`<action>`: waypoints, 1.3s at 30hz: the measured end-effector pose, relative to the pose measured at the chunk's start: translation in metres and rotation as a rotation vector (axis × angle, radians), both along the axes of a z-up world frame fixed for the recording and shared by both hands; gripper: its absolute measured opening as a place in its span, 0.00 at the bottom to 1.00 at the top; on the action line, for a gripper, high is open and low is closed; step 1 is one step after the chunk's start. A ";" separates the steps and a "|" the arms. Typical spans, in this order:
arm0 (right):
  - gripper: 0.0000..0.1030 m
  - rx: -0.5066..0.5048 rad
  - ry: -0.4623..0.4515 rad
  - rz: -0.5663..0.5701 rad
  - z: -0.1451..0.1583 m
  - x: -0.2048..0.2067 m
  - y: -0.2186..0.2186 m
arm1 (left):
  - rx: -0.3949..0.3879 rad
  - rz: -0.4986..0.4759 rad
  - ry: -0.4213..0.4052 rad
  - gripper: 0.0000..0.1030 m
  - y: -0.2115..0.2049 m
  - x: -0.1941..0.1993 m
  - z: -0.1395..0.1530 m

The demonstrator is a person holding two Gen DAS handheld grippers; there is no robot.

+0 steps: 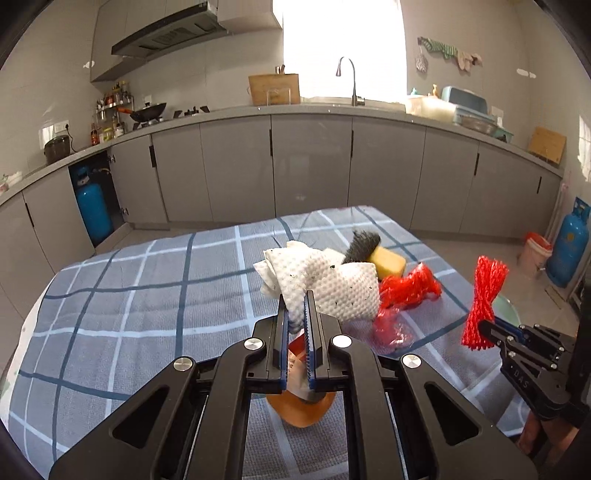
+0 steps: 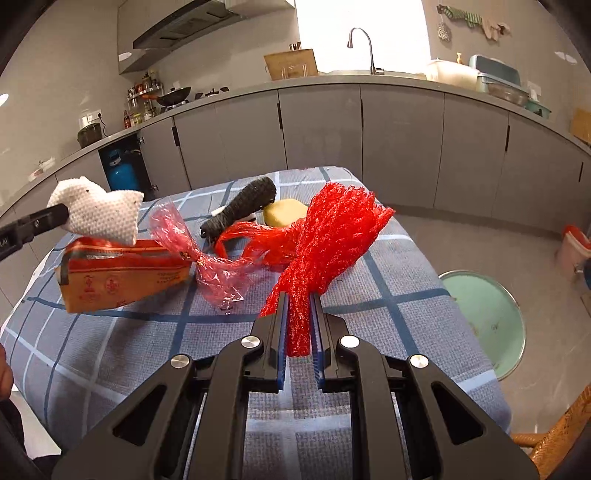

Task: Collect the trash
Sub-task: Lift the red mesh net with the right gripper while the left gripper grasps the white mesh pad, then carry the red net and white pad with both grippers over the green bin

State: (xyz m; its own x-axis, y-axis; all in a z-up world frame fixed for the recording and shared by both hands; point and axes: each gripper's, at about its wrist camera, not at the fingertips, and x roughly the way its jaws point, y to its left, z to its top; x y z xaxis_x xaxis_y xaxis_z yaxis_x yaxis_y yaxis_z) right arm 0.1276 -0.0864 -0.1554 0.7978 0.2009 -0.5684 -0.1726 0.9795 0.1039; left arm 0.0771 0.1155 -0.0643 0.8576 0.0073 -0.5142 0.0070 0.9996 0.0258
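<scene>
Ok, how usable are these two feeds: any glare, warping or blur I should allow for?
Left wrist view: the window is blown out white, the counter bows from fisheye, and the paper towel stays sharp. Right wrist view: the same blown window and curved edges, with the red mesh net crisp and evenly lit.

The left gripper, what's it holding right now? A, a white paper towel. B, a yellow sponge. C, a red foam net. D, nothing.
A: the left gripper is shut on the white paper towel, lifted off the table; the red foam net is in the right gripper.
</scene>
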 end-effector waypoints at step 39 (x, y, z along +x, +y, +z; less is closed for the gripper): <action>0.13 0.000 -0.052 -0.055 0.019 -0.013 -0.032 | 0.082 0.030 -0.151 0.08 -0.032 0.010 0.044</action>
